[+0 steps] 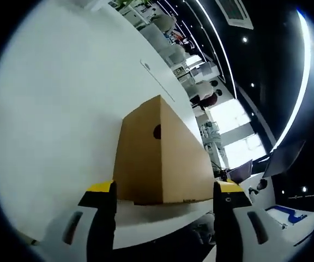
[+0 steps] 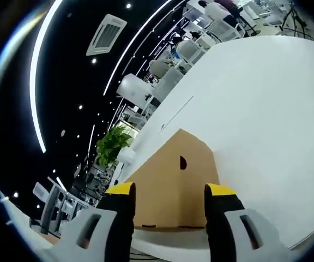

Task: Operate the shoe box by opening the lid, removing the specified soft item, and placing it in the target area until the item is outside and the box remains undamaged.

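A brown cardboard shoe box stands on a white table, its lid shut, with a dark round hole in its end wall. My left gripper is open, its yellow-tipped jaws standing on either side of the box's near end without touching it. In the right gripper view the same box sits just ahead on the table. My right gripper is open too, jaws spread before the box's near face. The soft item is hidden inside the box.
Both views are rolled, so the table looks steeply tilted. Behind it stand white office chairs, desks and a green plant. A dark ceiling with light strips spans the room. Bright windows lie far off.
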`<state>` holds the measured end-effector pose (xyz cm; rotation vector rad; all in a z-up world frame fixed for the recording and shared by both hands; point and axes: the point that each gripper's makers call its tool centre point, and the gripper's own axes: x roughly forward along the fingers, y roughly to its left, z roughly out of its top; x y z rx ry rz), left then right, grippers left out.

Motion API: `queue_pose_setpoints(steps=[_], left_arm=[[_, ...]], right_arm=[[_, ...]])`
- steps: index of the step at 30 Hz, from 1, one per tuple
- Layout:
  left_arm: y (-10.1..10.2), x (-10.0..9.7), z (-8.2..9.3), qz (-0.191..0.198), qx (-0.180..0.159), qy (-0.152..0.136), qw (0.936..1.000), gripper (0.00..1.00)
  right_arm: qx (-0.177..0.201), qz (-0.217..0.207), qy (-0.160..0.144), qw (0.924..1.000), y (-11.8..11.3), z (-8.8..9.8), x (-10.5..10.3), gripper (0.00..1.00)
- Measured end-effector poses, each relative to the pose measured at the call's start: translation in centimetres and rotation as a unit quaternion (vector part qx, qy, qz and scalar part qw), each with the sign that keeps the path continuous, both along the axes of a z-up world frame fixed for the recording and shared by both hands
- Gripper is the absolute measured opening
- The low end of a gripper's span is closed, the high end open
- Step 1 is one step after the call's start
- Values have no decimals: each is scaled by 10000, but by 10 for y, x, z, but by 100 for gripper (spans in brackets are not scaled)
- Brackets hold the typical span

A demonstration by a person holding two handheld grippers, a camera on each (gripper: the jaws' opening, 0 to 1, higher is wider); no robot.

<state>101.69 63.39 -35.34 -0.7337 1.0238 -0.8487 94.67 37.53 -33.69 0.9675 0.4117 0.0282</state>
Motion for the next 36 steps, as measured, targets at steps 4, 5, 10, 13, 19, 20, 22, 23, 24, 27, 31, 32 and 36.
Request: queue_pose_setpoints(steps=[4, 5, 10, 13, 19, 20, 22, 23, 24, 27, 31, 32, 36], left_arm=[[-4, -1, -2, 4, 12, 27, 10000, 74], [-5, -2, -3, -6, 30, 26, 10000, 74], [-4, -6, -13, -172, 448, -157, 9987, 74], [-2, -7, -13, -175, 397, -55, 9990, 69], [-4, -7, -15, -115, 316, -3, 9994, 61], [-2, -7, -20, -127, 473, -38, 9988, 60], [-2, -8, -23, -113, 491, 6, 9987, 63], [0, -8, -25, -73, 521, 49, 9986, 64], [0, -8, -25, -59, 515, 75, 9986, 64], [0, -8, -27, 31, 442, 127, 9989, 65], [-2, -12, -30, 207, 232, 413, 9987, 66], [-3, -13, -29, 233, 174, 463, 9985, 66], [-5, -14, -25, 215, 296, 380, 9986, 65]], right_arm=[[98, 28, 52, 9999, 4, -5, -1, 50], [90, 42, 73, 9999, 4, -7, -1, 50], [-168, 264, 340, 9989, 14, -20, -4, 48], [-125, 110, 291, 9994, 9, -18, -4, 48], [-77, 92, 377, 9992, 10, -22, -10, 46], [-116, 123, 432, 9989, 12, -24, -12, 46], [-385, 255, 590, 9972, 14, -30, -16, 46], [-293, 175, 500, 9982, 13, -28, -14, 47], [-177, 132, 537, 9983, 13, -28, -15, 47], [-184, 143, 515, 9984, 14, -30, -14, 48], [2, 79, 485, 9988, 14, -32, -15, 49], [-12, 77, 482, 9988, 15, -31, -15, 48], [-101, 81, 505, 9986, 15, -28, -15, 46]])
